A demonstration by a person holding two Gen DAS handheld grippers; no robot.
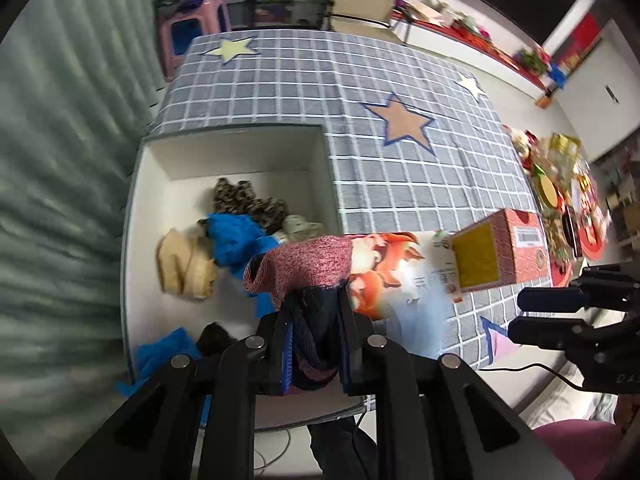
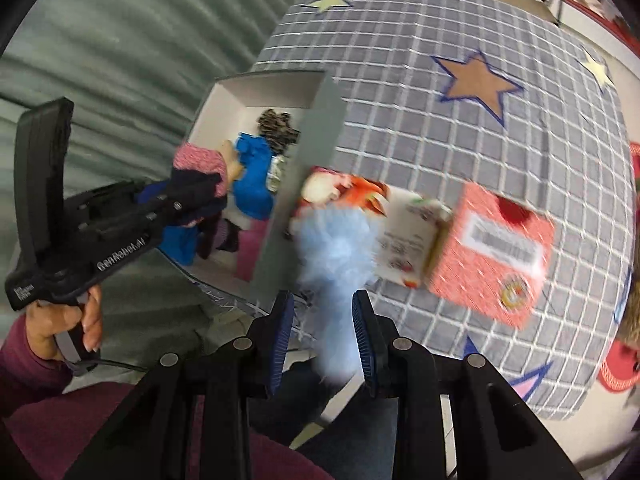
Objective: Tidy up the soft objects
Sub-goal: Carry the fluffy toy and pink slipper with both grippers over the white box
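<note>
My left gripper (image 1: 314, 344) clamps a pink-and-navy knitted sock (image 1: 308, 264) above the white box (image 1: 148, 200); my right gripper (image 2: 324, 340) pinches pale-blue fluffy fabric (image 2: 336, 248).

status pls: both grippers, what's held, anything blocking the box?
Left gripper shut on pink-and-navy sock, over white box. Right gripper shut on fluffy blue item, beside box. Box top unobstructed.
</note>
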